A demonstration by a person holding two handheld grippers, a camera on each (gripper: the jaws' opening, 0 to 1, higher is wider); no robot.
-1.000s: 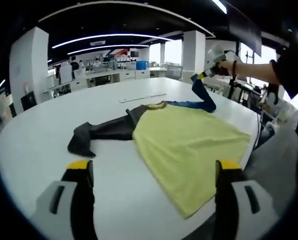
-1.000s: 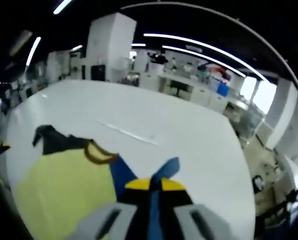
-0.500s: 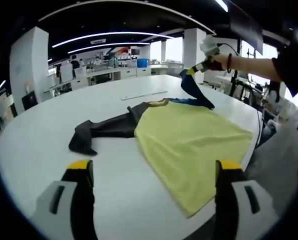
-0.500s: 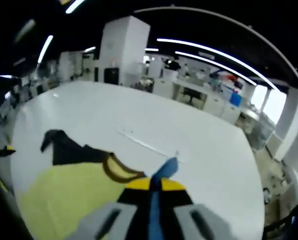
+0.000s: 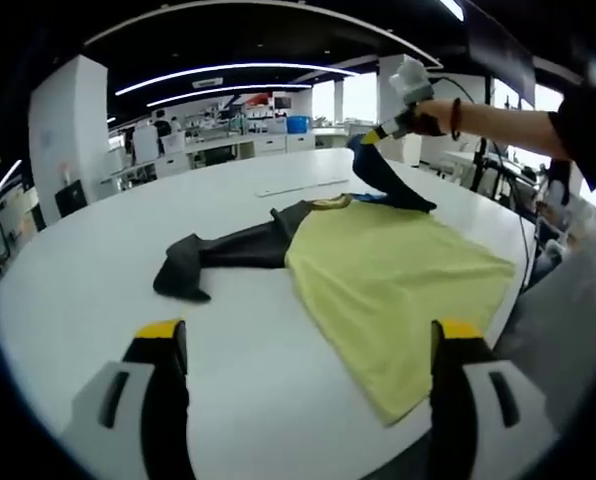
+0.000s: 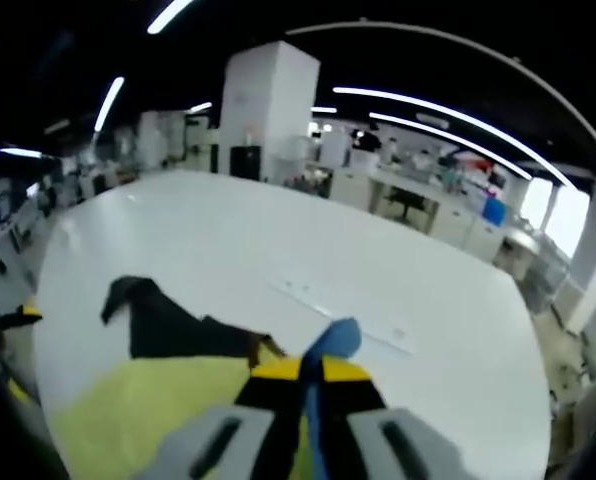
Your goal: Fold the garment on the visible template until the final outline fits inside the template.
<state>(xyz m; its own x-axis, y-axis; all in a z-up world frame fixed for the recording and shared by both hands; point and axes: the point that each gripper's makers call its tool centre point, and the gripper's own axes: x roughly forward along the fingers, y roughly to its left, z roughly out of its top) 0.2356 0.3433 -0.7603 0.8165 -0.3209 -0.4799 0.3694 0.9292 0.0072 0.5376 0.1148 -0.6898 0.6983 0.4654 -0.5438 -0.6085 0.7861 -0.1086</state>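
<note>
In the left gripper view I see my left gripper [image 5: 303,345] low over the near edge of the round white table [image 5: 98,270], its two yellow-tipped black jaws spread wide with nothing between them. Ahead of them the garment, a pale yellow shirt with a dark grey sleeve and a blue sleeve [image 5: 398,275], lies flat on the table, its hem close to the table's edge on the right side of the view. The dark grey sleeve [image 5: 223,255] stretches away from the body toward the left, resting on the tabletop. At the far side, my right gripper [image 5: 388,125] is up above the table, held by a hand [image 5: 428,115] with a dark sleeve behind it, and it pinches the end of the blue sleeve [image 5: 383,180], which rises from the shirt's shoulder up to the jaws. A thin white strip [image 5: 298,187] lies on the table beyond the collar.

In the right gripper view I look down along my right gripper [image 6: 311,372], whose yellow-tipped jaws are pressed together on the blue sleeve [image 6: 333,340]; a tongue of blue fabric sticks out just past the tips. Below and to the left lies the yellow body of the shirt [image 6: 148,410], with the dark grey sleeve [image 6: 163,320] spread out on the white table [image 6: 228,230]. The thin white strip [image 6: 348,315] lies beyond the tips. I cannot make out a template outline in either view.
</note>
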